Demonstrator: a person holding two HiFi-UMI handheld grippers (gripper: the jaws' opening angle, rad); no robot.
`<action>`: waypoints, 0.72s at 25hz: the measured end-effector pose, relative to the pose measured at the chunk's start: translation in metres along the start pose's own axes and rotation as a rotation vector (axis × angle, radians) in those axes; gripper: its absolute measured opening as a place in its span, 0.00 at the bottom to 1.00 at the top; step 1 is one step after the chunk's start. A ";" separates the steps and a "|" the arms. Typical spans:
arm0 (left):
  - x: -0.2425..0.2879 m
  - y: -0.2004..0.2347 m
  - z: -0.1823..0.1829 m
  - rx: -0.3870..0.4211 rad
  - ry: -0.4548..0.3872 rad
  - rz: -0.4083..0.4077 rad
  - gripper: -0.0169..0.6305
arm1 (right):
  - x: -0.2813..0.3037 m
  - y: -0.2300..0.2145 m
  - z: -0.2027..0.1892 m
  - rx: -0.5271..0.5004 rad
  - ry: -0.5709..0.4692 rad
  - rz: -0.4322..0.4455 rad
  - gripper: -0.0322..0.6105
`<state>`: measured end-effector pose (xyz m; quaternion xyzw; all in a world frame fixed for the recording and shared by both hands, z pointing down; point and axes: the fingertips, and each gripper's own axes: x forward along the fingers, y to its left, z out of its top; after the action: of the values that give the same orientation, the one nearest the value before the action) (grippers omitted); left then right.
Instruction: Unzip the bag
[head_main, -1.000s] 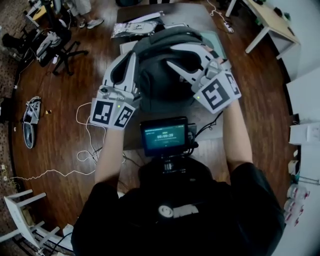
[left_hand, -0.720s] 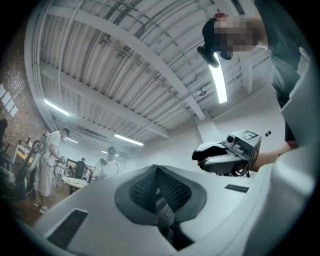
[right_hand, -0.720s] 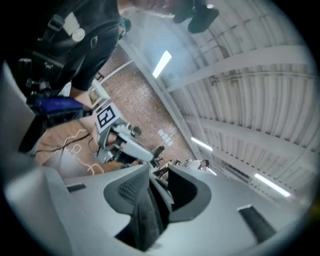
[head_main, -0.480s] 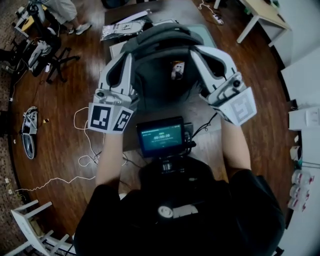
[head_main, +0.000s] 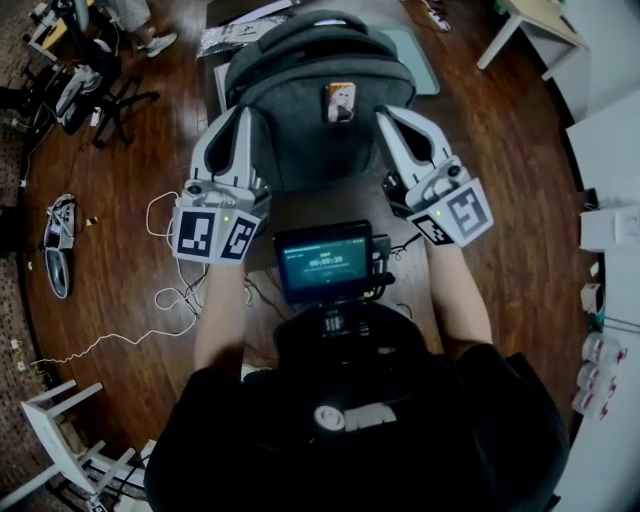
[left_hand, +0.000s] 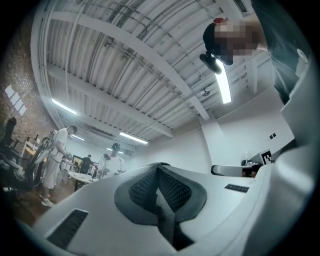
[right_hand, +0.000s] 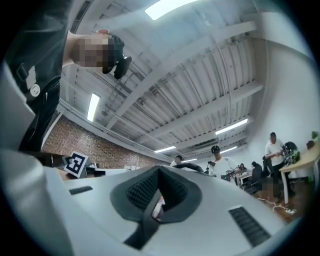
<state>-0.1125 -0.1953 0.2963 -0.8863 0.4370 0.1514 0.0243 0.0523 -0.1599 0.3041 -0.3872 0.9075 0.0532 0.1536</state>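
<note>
On the table (head_main: 330, 203), head view: dark grey bag (head_main: 310, 140) stands upright at the far side, top handle arched over it, and a small orange-and-white tag (head_main: 341, 101) on its upper face. No opening shows from above, and what it holds cannot be seen. The left gripper (head_main: 243, 113) lies against the bag's left flank and the right gripper (head_main: 384, 114) against its right flank, tips level with the tag but apart from it. Their marker cubes sit nearer the person, with a small lit screen (head_main: 323, 262) between them. Wood floor around the table carries a white cable (head_main: 170, 300) and a shoe (head_main: 57, 250). Left gripper view: camera looks upward at a ribbed white ceiling with strip lights. The left gripper (left_hand: 158, 168) has its jaws fully together, ribbed pads (left_hand: 142, 188) meeting along one dark seam and nothing pinched. A person in white (left_hand: 55, 155) stands at benches far left. Right gripper view: same ceiling, brick wall at left, several people (right_hand: 220, 157) at desks to the right. The right gripper (right_hand: 159, 173) has just been closing and its pads now meet at the tip. Lower in the seam a pale reddish sliver (right_hand: 158, 207) shows, possibly part of the bag, too small to identify or to call gripped.
</note>
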 end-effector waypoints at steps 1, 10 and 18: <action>-0.007 -0.014 -0.002 0.003 0.007 0.007 0.02 | -0.014 0.005 0.001 0.008 0.002 0.010 0.08; -0.072 -0.105 -0.001 0.062 0.053 0.098 0.02 | -0.101 0.050 0.021 0.065 -0.003 0.041 0.08; -0.094 -0.153 -0.002 0.104 0.131 0.171 0.02 | -0.141 0.061 0.029 0.124 0.056 0.002 0.08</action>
<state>-0.0462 -0.0294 0.3117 -0.8514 0.5187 0.0721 0.0285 0.1078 -0.0144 0.3202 -0.3774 0.9134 -0.0137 0.1519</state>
